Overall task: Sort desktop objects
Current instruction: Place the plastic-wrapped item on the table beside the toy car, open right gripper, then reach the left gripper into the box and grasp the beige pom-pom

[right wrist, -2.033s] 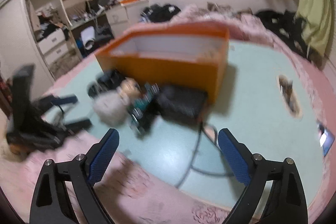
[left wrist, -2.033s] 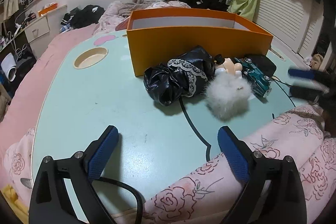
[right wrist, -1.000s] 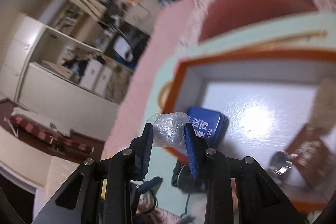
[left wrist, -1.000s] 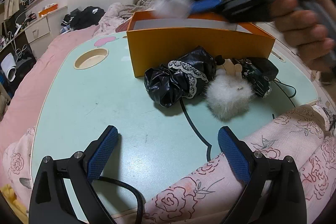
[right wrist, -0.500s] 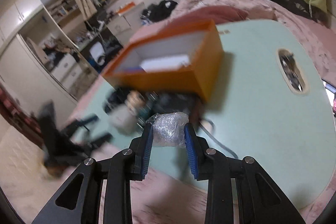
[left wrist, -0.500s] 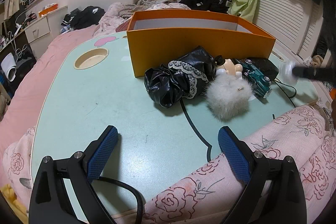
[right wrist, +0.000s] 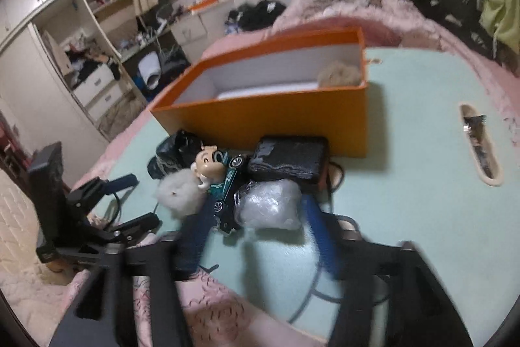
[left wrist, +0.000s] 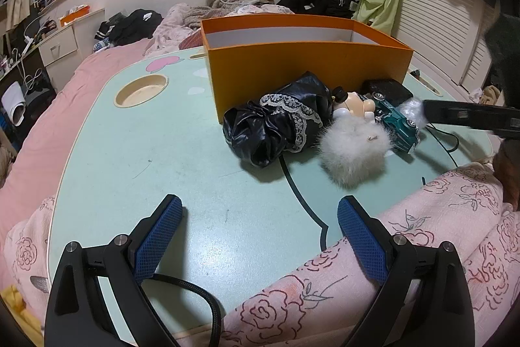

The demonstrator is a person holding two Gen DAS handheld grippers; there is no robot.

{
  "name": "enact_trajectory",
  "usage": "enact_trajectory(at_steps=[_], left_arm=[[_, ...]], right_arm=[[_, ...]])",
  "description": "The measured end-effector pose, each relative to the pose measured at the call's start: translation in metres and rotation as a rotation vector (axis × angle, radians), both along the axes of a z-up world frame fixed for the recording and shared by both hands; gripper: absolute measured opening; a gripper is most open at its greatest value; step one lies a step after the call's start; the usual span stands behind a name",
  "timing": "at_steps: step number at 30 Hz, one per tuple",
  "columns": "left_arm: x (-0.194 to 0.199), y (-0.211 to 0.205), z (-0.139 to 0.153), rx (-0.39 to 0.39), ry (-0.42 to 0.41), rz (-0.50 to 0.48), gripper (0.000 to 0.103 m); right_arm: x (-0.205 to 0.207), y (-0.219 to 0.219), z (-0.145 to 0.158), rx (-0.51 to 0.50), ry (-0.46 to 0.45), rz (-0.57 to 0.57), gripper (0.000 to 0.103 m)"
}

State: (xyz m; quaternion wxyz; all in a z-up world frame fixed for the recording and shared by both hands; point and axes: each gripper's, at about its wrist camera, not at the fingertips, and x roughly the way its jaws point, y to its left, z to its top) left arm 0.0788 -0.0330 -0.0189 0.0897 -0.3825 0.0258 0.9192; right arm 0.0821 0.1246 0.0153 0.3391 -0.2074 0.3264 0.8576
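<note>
My left gripper point(left wrist: 260, 217) hangs open and empty above the mint-green table point(left wrist: 162, 152). In front of the orange box point(left wrist: 305, 70) lie a black lace-trimmed bag point(left wrist: 276, 122), a white fluffy pompom point(left wrist: 354, 148), a small doll point(left wrist: 352, 101), a green toy car point(left wrist: 396, 122) and a black pouch point(right wrist: 289, 161). My right gripper point(right wrist: 256, 217) is low beside the car, its jaws opening. A crumpled clear plastic wad point(right wrist: 268, 205) sits between its blurred fingers on the table, and the pads no longer squeeze it. From the left wrist view that gripper point(left wrist: 468, 116) comes in from the right edge.
A beige fluffy thing point(right wrist: 338, 75) lies inside the box. The table has a round cup recess point(left wrist: 141, 90) and a long slot point(right wrist: 477, 145) holding small items. A black cable point(left wrist: 302, 200) runs across the table. A pink rose-print quilt point(left wrist: 390, 249) covers the near edge.
The right gripper, shut on the plastic wad above the box, swung back and came down by the toy car, where its jaws spread apart. The left gripper stayed put.
</note>
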Motion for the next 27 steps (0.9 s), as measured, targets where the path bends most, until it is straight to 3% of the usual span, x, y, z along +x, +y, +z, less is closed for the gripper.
enact_trajectory(at_steps=[6,10,15,27], left_arm=[[0.000,0.000,0.000,0.000,0.000,0.000,0.096],[0.000,0.000,0.000,0.000,0.001,0.001,0.096],[0.000,0.000,0.000,-0.001,0.002,0.000,0.096],[-0.001,-0.004,0.002,0.016,-0.013,0.003,0.096]], right_arm=[[0.010,-0.020,-0.010,0.032,-0.135,-0.021,0.073],[-0.008,-0.034,-0.020,0.165,-0.270,-0.024,0.082],[-0.008,-0.026,-0.023,0.160,-0.279,-0.033,0.091],[-0.011,-0.030,-0.022,0.158,-0.281,-0.049,0.095]])
